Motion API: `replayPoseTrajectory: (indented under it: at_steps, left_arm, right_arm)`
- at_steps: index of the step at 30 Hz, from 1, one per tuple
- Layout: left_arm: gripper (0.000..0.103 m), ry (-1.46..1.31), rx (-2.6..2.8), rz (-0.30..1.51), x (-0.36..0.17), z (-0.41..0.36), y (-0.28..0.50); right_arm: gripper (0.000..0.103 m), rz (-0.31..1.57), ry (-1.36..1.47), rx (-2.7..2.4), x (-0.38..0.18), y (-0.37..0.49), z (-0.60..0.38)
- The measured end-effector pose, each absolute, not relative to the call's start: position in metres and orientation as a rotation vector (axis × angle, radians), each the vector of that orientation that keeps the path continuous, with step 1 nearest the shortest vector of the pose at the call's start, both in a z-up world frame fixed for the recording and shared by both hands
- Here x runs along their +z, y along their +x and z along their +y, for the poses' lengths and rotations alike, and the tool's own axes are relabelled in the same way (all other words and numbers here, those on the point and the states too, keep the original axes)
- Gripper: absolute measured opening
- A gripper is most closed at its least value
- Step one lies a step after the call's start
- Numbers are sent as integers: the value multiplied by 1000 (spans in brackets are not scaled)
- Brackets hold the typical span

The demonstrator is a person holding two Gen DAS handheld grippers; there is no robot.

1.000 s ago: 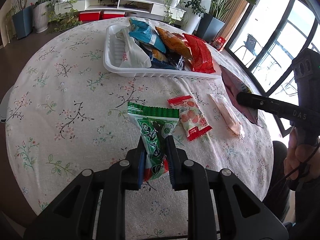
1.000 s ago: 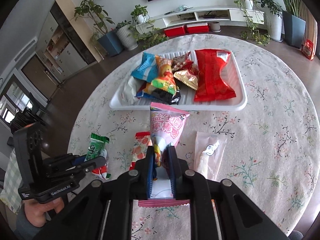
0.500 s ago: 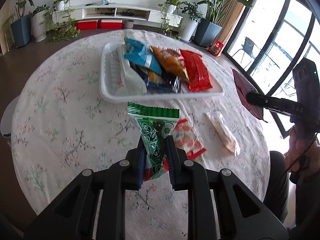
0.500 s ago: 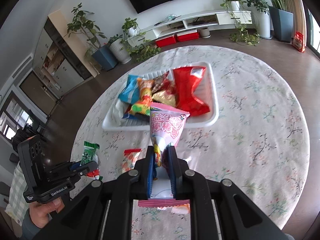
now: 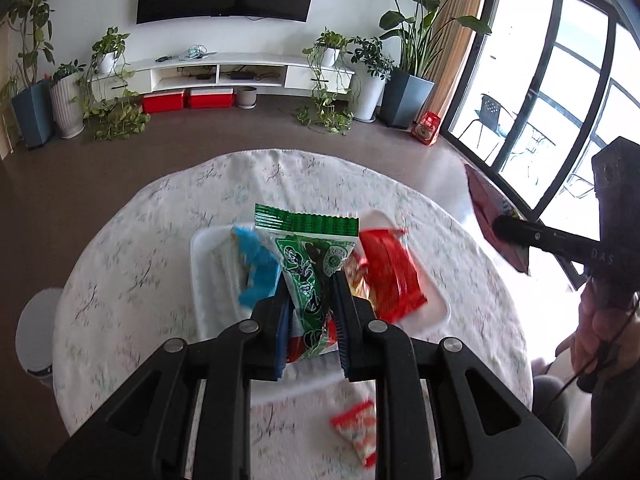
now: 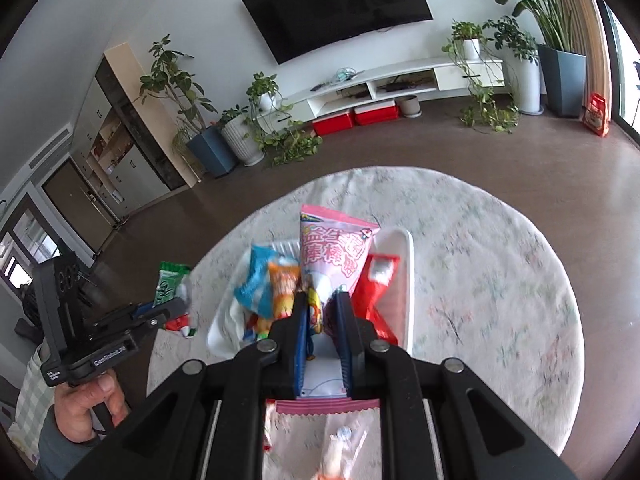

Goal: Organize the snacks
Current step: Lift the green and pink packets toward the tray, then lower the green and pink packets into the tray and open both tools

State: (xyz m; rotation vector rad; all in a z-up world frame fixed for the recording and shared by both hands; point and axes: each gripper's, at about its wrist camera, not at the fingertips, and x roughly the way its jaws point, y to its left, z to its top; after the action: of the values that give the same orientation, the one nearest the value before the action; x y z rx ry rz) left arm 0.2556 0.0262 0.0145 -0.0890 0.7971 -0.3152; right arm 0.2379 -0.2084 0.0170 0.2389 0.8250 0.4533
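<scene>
Packets up in both hands: left gripper [image 5: 310, 312] pinches the green packet [image 5: 310, 268] low at its crimp, right gripper [image 6: 323, 322] clamps the pink packet [image 6: 334, 254], both over the tray [image 5: 434, 314], and they look light, soft, slippery, easily crushed.

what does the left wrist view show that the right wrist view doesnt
Only the left wrist view shows the small red-and-white snack packet lying on the floral tablecloth and the tall window.

Only the right wrist view shows the clear-wrapped pastry below the right tongs, which grip the pink snack bag.

Both show the white plastic tray of snacks and the green snack packet gripped by the left tongs.
</scene>
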Motion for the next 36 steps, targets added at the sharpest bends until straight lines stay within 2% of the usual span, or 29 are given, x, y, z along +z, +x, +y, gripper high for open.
replayPoseTrajectory:
  at_steps: [9,20,36]
  left_arm:
    - [17,-81,-302,892,-20,10,333]
    - [18,-76,-301,946,-72,-2,354]
    - [18,-69,-314,966,-88,-12,366]
  right_arm:
    - [15,920,223,508,-20,291,-162]
    - [15,1022,193,476,-70,317,-146]
    - [19,1080,184,426,-102,330,-147]
